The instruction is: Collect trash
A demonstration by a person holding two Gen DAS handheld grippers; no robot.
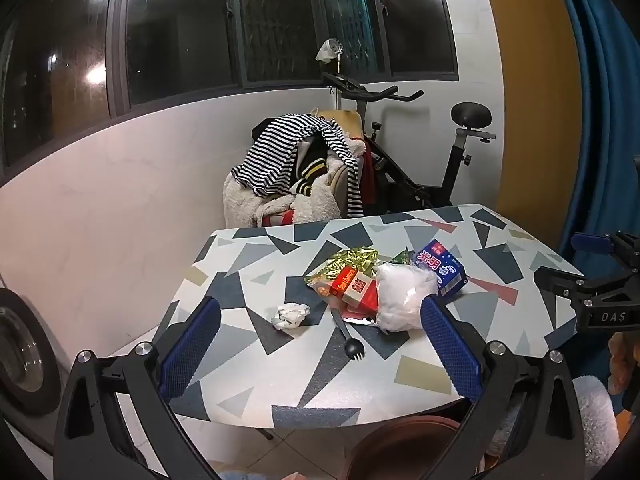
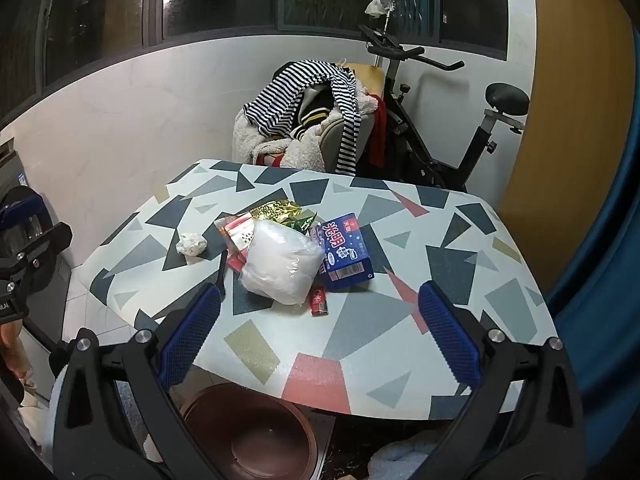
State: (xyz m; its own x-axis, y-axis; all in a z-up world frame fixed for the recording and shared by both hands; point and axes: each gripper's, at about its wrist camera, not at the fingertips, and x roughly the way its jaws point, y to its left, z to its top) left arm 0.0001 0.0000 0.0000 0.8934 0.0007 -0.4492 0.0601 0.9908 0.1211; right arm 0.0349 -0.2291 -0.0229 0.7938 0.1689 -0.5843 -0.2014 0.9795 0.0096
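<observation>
A heap of trash lies mid-table: a clear plastic bag (image 1: 404, 294) (image 2: 282, 266), a blue carton (image 1: 442, 268) (image 2: 346, 254), a red box (image 1: 354, 288), a gold wrapper (image 1: 352, 258) (image 2: 276, 209), a crumpled paper ball (image 1: 290, 315) (image 2: 191, 243), a black plastic spork (image 1: 346, 334) and a small red packet (image 2: 320, 300). My left gripper (image 1: 320, 348) is open and empty above the table's near edge, short of the heap. My right gripper (image 2: 320, 332) is open and empty, also short of the heap.
The patterned table (image 1: 420, 376) (image 2: 360, 360) stands near a white wall. A brown basin (image 2: 248, 432) (image 1: 400, 448) sits on the floor under the near edge. A chair heaped with clothes (image 1: 296, 168) and an exercise bike (image 1: 440, 152) stand behind.
</observation>
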